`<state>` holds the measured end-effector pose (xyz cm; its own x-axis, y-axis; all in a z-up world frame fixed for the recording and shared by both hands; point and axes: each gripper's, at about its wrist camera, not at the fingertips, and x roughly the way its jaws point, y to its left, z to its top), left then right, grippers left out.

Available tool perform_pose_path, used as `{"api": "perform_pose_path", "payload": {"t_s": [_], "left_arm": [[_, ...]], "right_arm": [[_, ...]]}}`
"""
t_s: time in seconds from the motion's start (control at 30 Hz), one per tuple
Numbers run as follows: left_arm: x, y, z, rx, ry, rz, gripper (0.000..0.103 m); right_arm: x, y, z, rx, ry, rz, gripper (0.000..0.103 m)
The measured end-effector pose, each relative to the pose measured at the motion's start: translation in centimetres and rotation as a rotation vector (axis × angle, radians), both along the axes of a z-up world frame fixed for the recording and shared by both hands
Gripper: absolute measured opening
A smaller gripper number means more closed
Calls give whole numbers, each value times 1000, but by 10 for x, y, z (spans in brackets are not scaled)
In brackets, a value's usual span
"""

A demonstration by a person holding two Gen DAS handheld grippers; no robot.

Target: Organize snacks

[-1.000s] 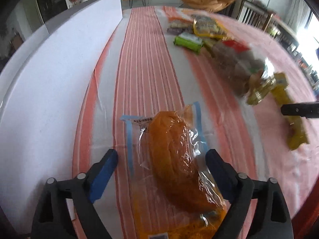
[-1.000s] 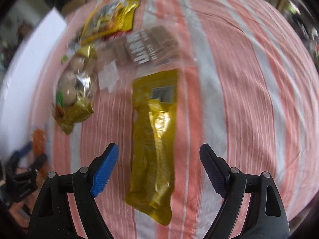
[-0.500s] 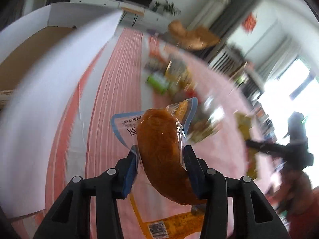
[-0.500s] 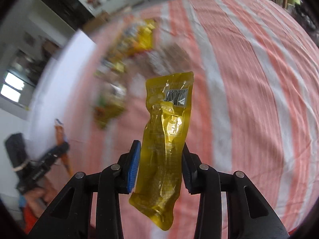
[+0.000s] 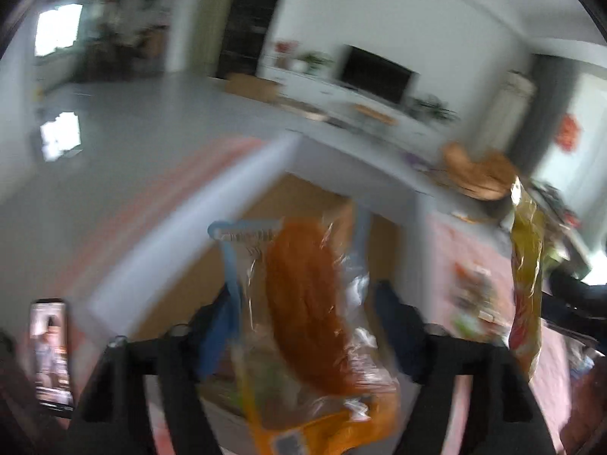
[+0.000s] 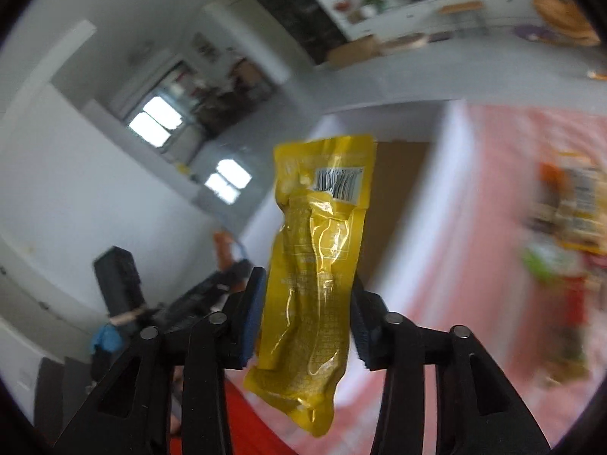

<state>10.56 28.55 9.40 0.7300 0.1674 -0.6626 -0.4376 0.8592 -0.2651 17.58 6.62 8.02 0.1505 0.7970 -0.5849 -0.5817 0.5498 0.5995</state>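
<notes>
My left gripper [image 5: 303,314] is shut on a clear-wrapped orange snack [image 5: 303,295] and holds it in the air in front of an open cardboard box [image 5: 303,197] with white flaps. My right gripper [image 6: 305,303] is shut on a long yellow snack packet [image 6: 315,258], held upright near the same box [image 6: 394,204]. The yellow packet also shows at the right of the left wrist view [image 5: 525,265]. The left gripper and its orange snack show small at the left of the right wrist view [image 6: 224,261].
Several other snack packets [image 6: 569,220] lie blurred on the pink striped tablecloth [image 6: 474,265] to the right of the box. A phone [image 5: 51,349] stands at the lower left of the left wrist view. A living room with a television lies behind.
Both grippers closed on their snacks, lifted them off the tablecloth and swung left toward the cardboard box. The views now face the box and the room.
</notes>
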Motion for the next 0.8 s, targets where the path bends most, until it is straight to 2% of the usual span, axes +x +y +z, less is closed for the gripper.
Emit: {"api": "perform_pose_path", "payload": {"t_s": [0.03,0.07,0.17,0.23,0.3,0.37,0.43,0.5,0.57,0.63,0.7,0.8], "left_arm": [[-1,8,-6,2,14,26,87],[-2,13,-12,-1,30,42,87],[-14,9,-22,-1,19,68,87],[-29,-5,-23,-5,-9,55,87],[-38,-27,-25,-11,-27,-2,87],[-44,-66,-23,-18,-49,-109,87],[-40,-108,-20,-40,-58,-240,87],[-37,-166,-25,-56,-53,-412,88],[-27,-218,-38,-58,-21,-526,94],[-13,-261,-59,-47,29,-594,94],[6,-292,-89,-3,104,-612,94],[41,-308,-132,69,195,-572,94]], "right_arm": [[2,15,-5,31,6,7,69],[4,25,-9,34,4,-3,72],[6,16,-18,27,-46,-50,72],[3,-21,-27,-18,-125,-98,72],[2,-58,-41,-100,-201,-148,72],[-5,-117,-67,-238,-305,-240,72],[-10,-177,-98,-382,-363,-352,72],[-8,-234,-131,-510,-354,-467,72],[-6,-283,-161,-623,-289,-569,72],[-1,-323,-184,-664,-220,-650,72],[11,-342,-199,-678,-184,-691,73],[26,-350,-197,-679,-207,-712,73]]}}
